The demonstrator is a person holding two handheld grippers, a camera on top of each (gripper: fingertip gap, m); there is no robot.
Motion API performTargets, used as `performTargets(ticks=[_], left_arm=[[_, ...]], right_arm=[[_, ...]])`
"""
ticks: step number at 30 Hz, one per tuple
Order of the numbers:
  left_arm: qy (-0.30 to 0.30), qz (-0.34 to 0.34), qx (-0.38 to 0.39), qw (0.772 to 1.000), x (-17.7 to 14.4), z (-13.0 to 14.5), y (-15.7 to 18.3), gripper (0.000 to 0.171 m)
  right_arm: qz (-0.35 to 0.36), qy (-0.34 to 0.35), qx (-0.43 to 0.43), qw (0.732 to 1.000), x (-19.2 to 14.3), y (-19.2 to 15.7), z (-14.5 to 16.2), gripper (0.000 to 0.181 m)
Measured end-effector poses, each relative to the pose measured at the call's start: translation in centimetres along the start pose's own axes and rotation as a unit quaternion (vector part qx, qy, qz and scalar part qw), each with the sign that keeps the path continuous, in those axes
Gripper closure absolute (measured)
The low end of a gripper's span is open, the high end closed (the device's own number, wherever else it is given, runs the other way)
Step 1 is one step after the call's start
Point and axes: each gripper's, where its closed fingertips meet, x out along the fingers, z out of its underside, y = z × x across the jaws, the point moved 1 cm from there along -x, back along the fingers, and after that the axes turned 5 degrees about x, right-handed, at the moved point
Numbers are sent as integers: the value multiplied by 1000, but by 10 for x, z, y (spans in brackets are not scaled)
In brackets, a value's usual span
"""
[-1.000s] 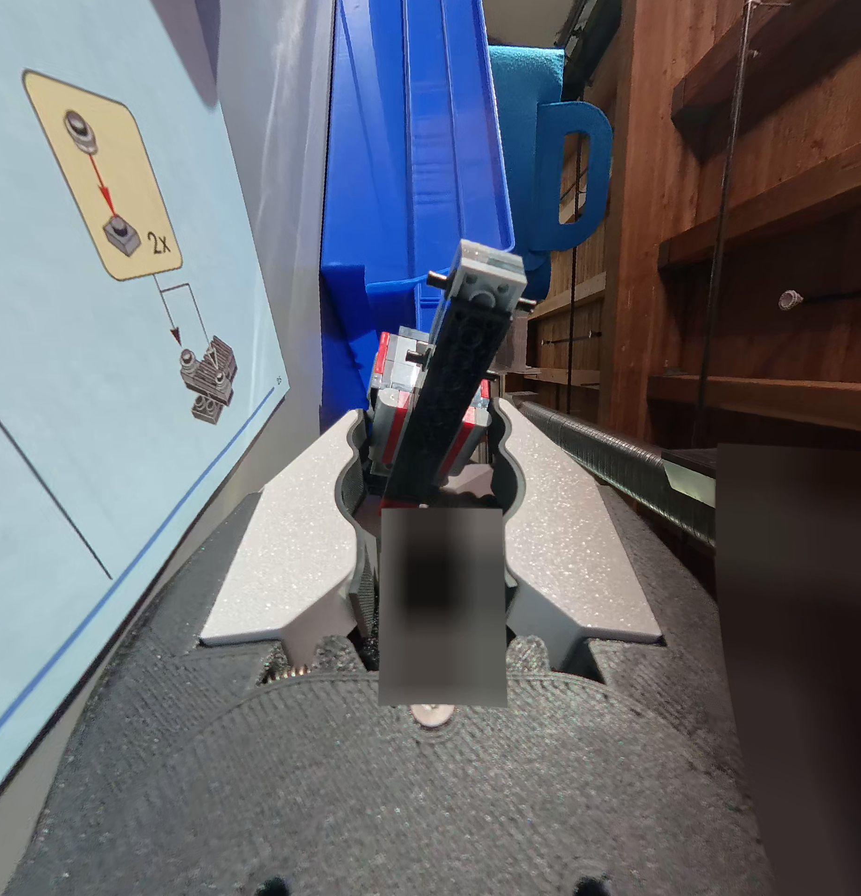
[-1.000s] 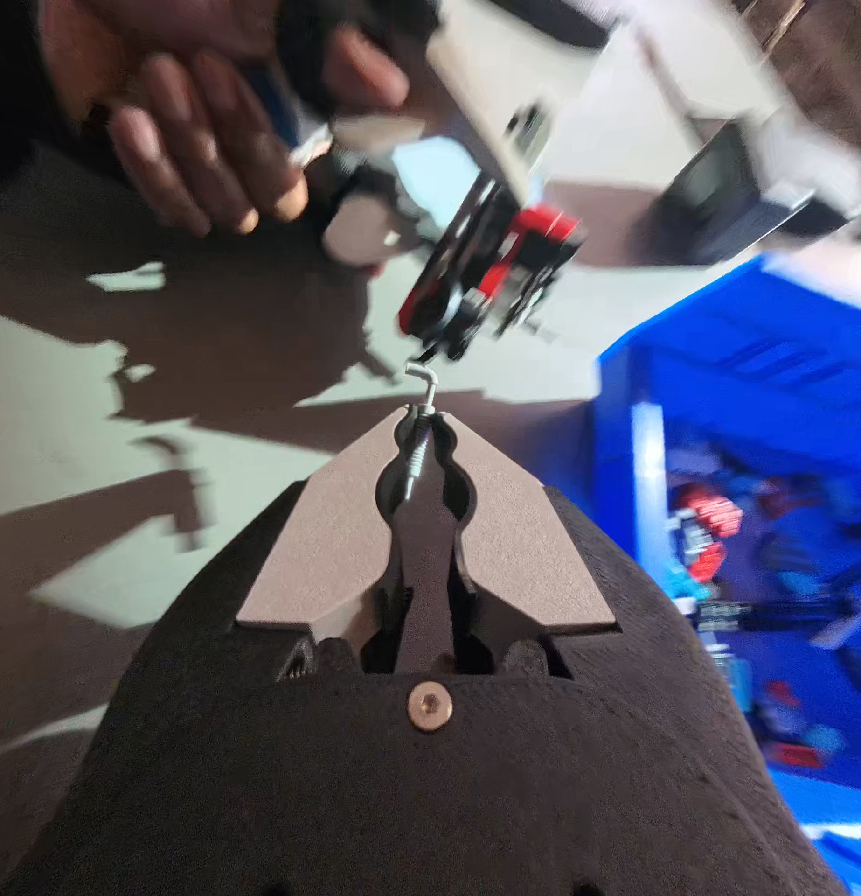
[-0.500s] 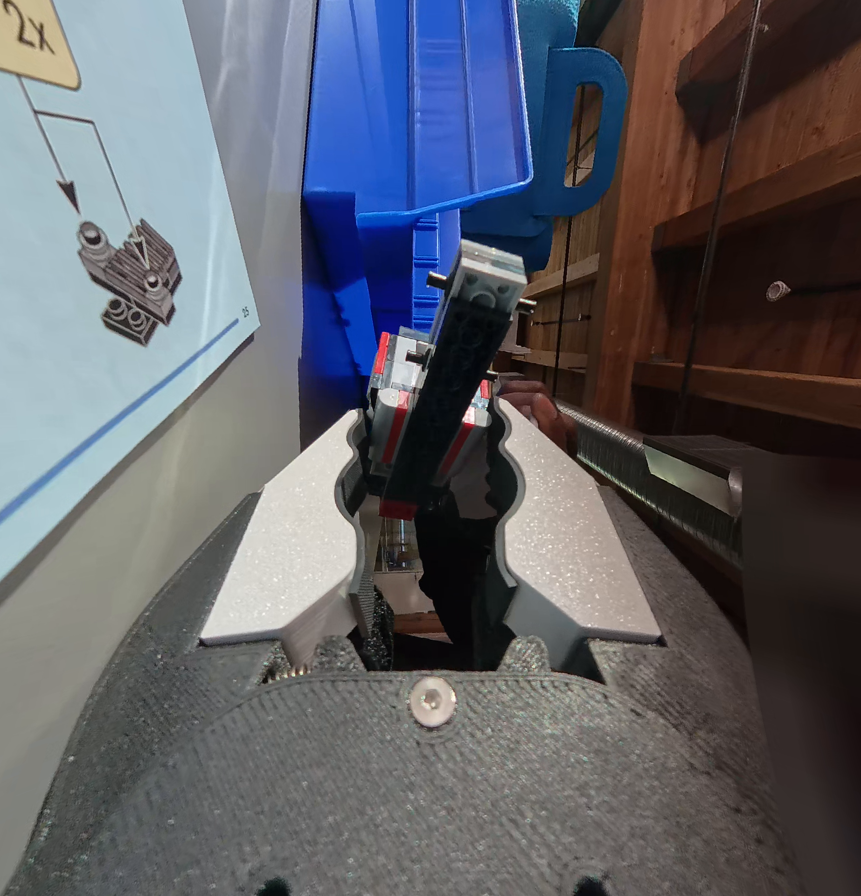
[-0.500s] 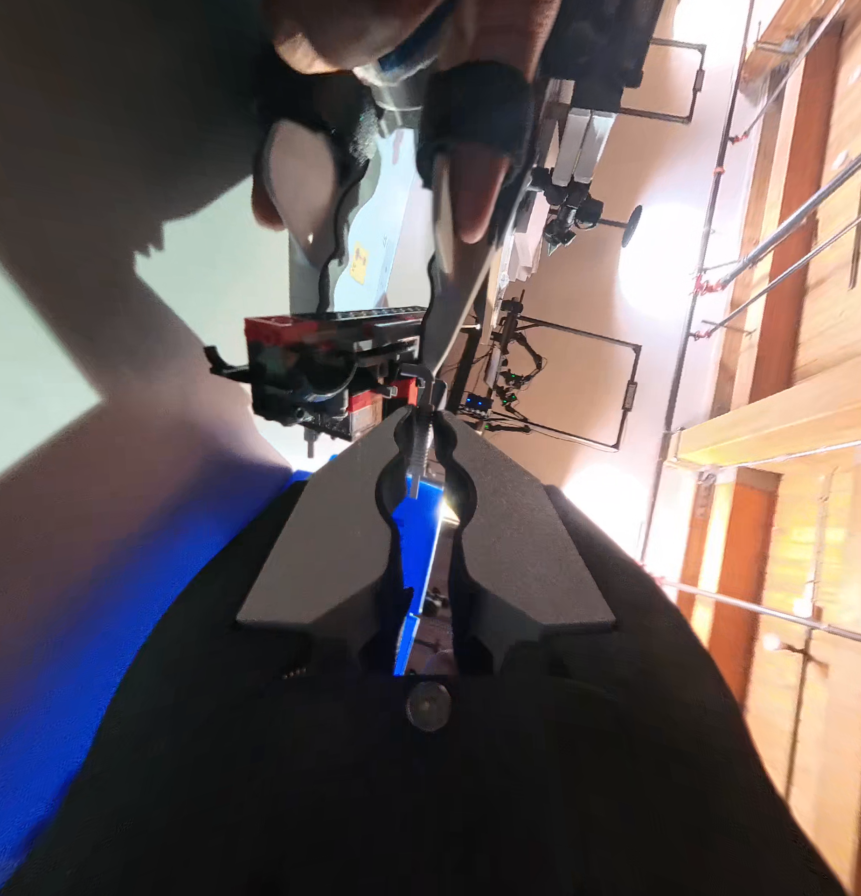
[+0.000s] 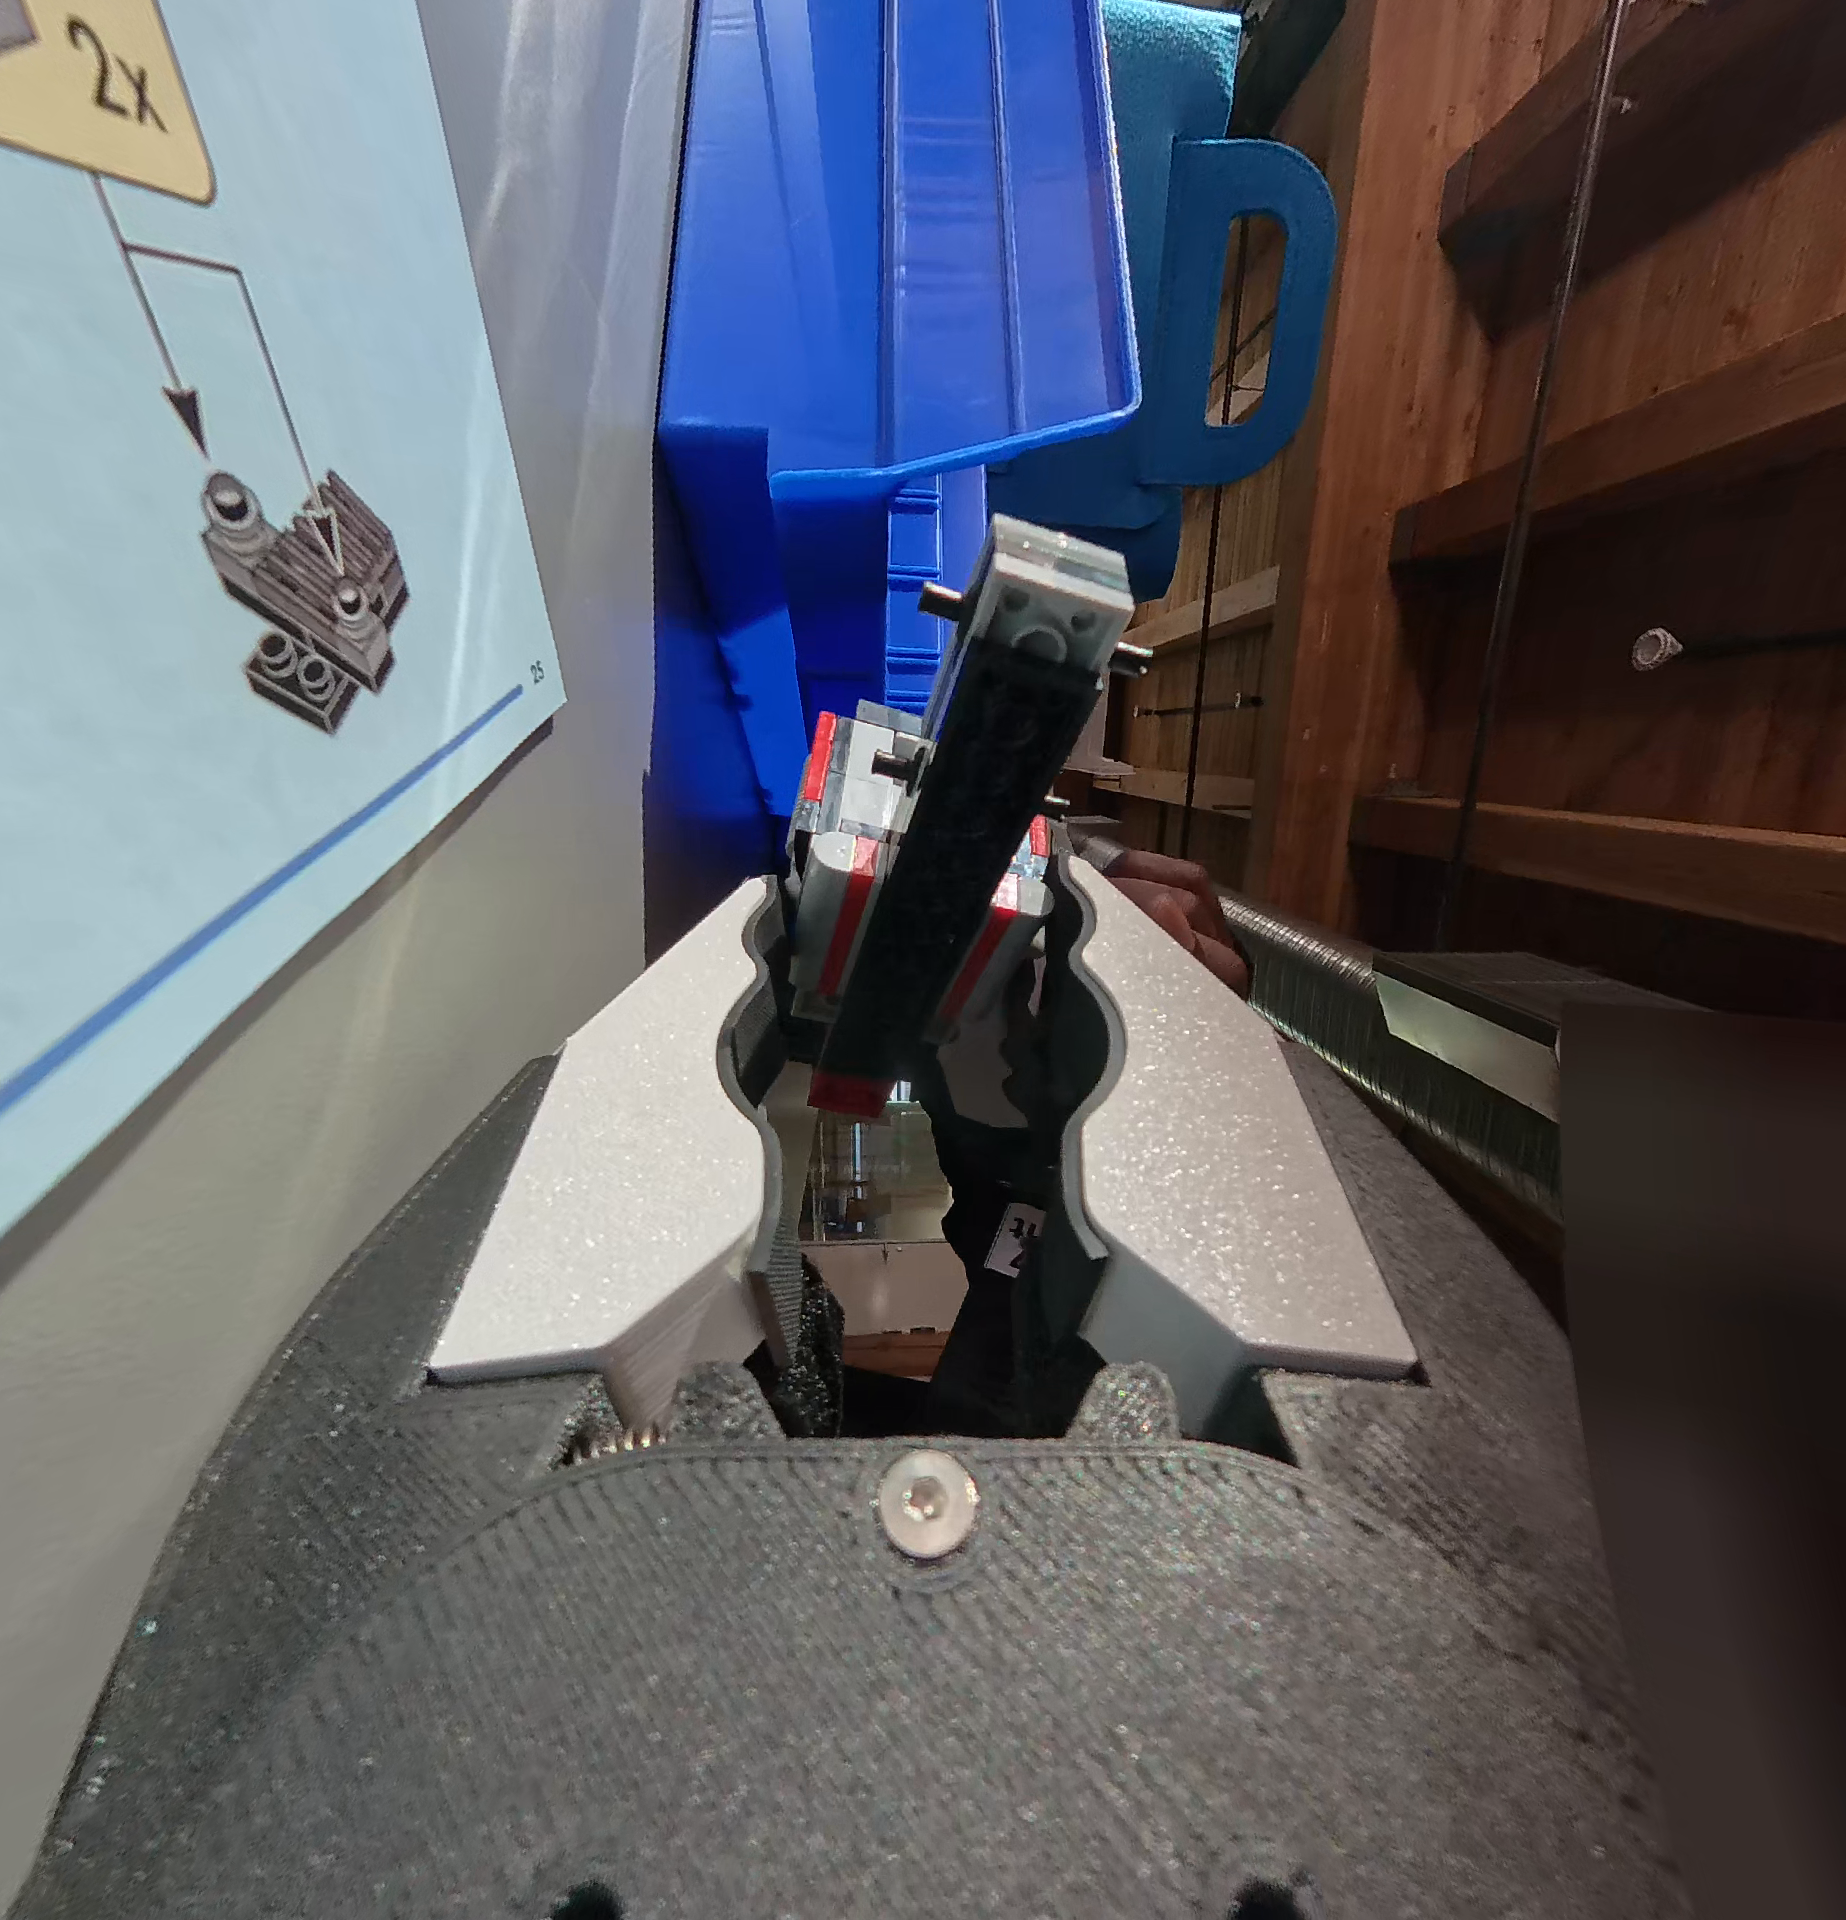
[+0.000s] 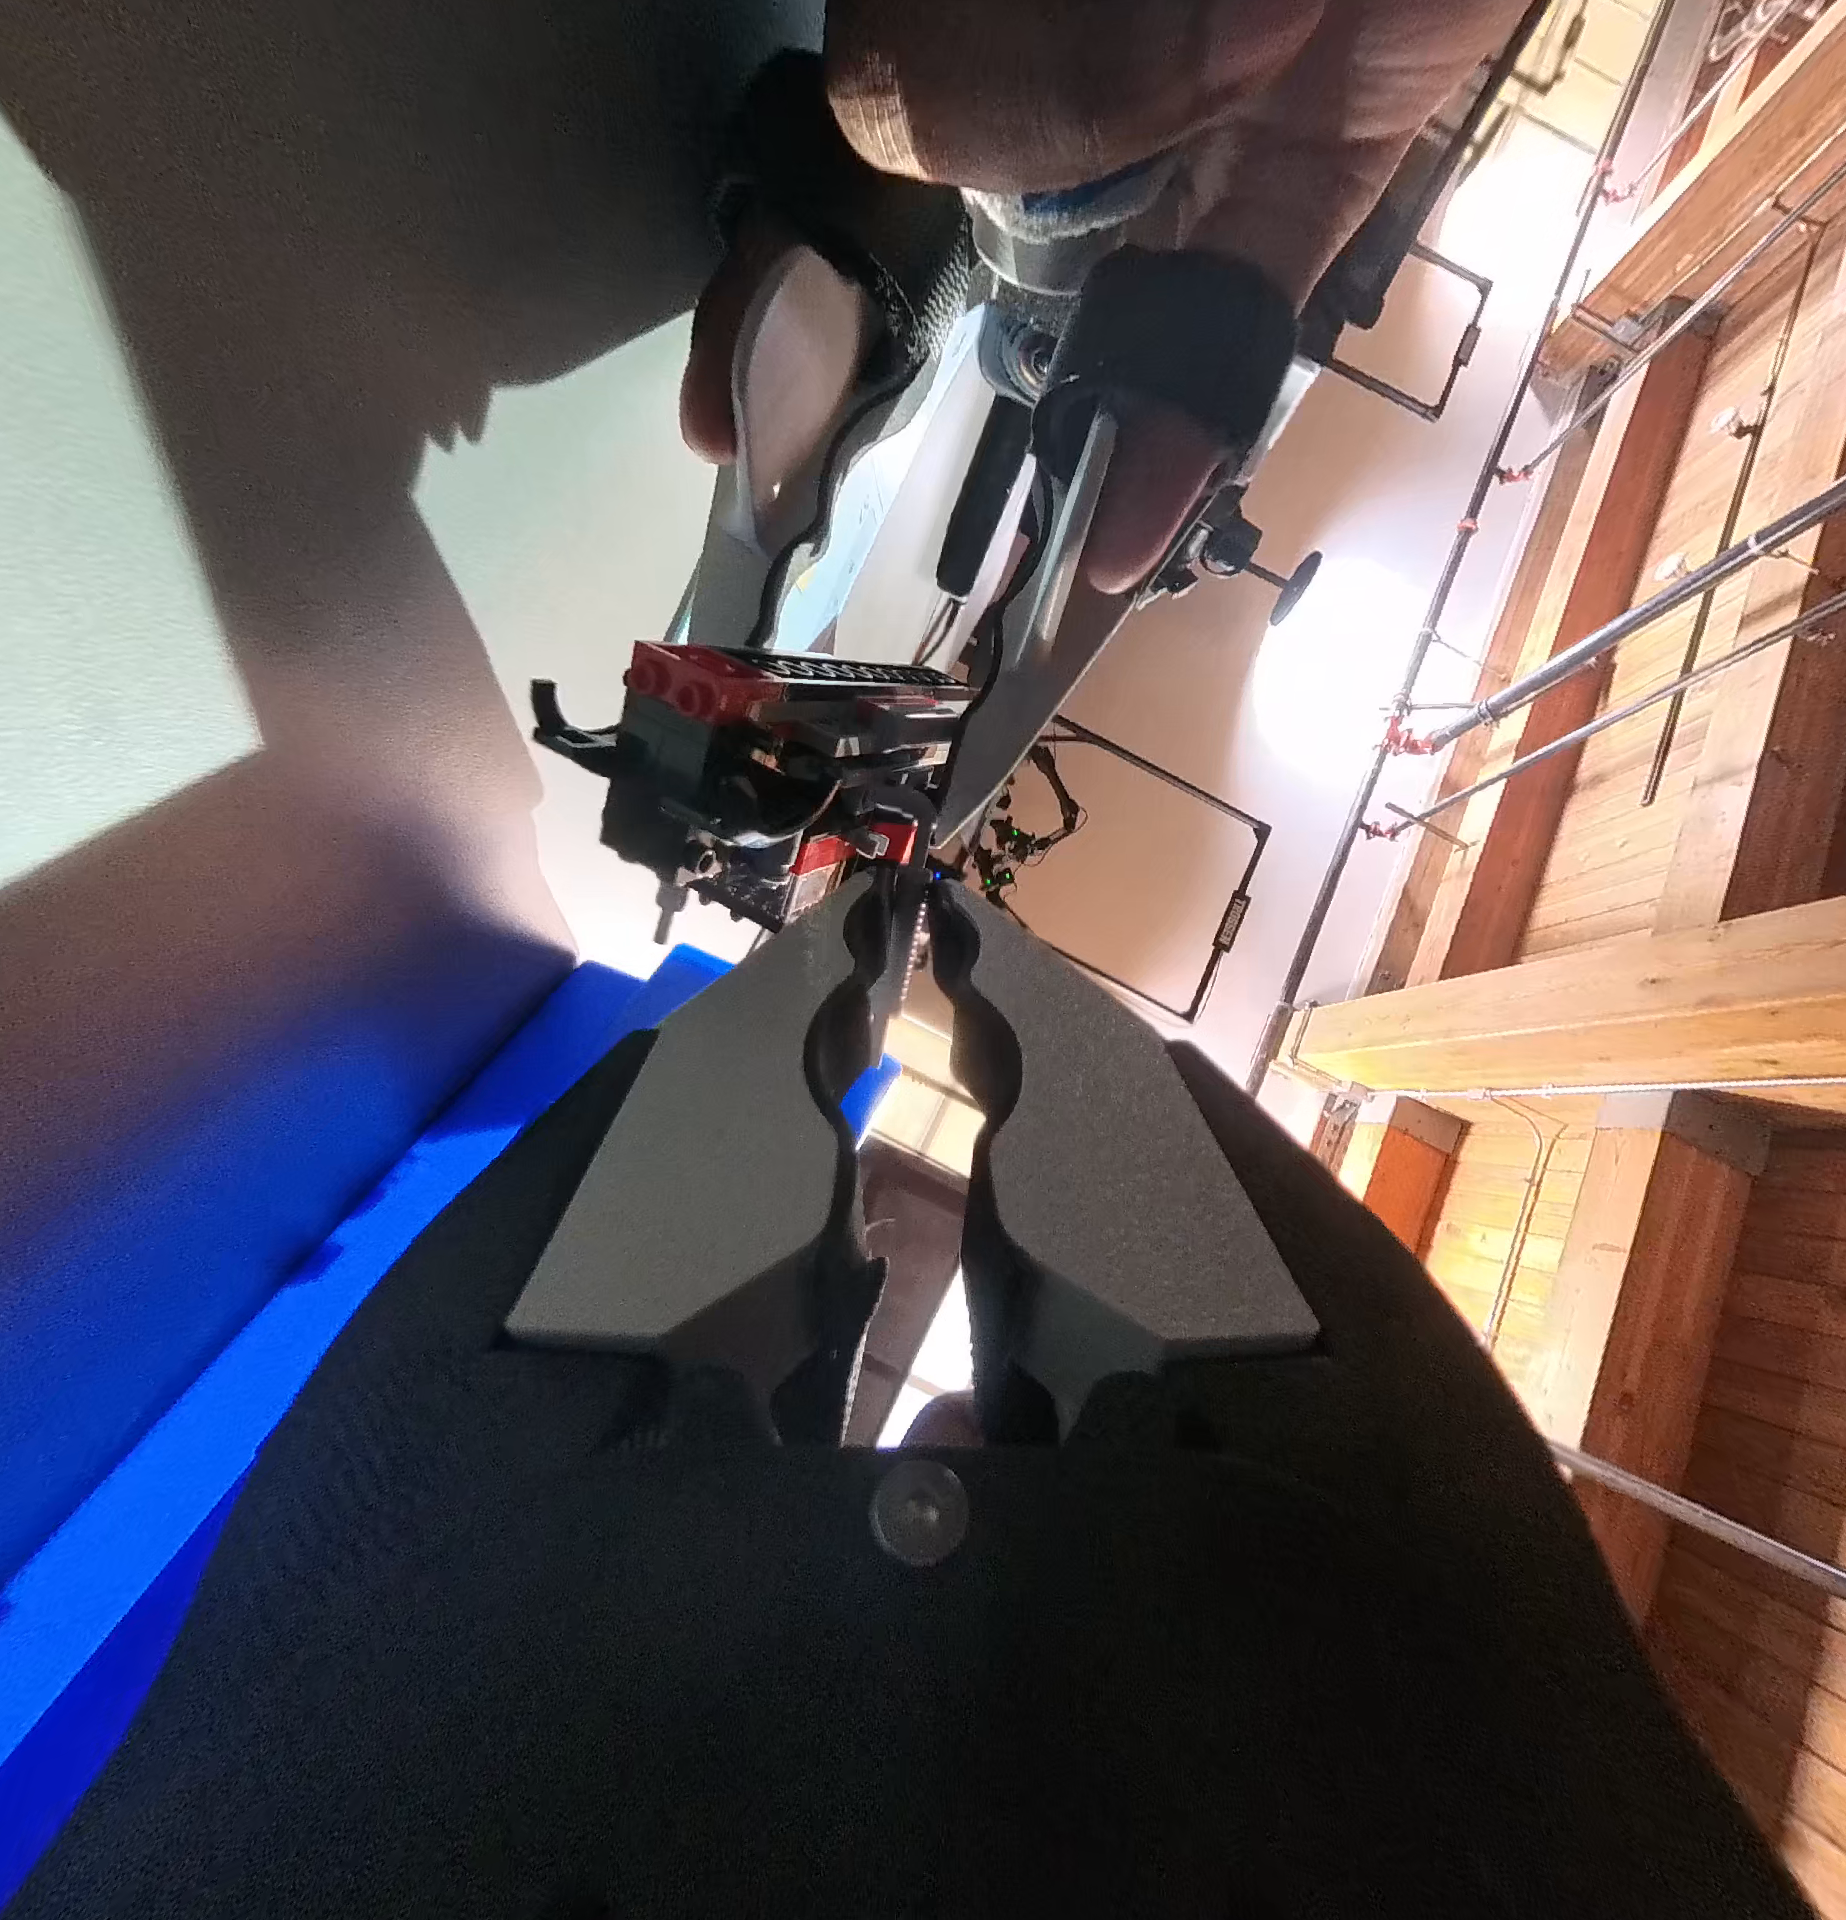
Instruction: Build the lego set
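Black, red and grey lego assembly is sitting pinched in the left gripper; right gripper, at its 6 o'clock, is pinching a small metal chain piece against it.

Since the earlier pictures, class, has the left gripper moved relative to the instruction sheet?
Yes. The instruction sheet drawing sat higher half a second ago and now lies lower, so the left gripper, shut on the lego model, has shifted slightly.

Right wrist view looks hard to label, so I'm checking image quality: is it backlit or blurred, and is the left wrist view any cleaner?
Right wrist view: strongly backlit, bright glare behind, the right gripper and lego model dark but fairly sharp. Left wrist view: evenly lit and crisp on the lego model; wide-angle bending at the edges.
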Motion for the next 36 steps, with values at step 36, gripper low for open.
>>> performTargets(ticks=[36], left_arm=[[5,-3,15,1000,0,-2,-1,121]], right_arm=[[-91,46,325,940,5,-3,-6,175]])
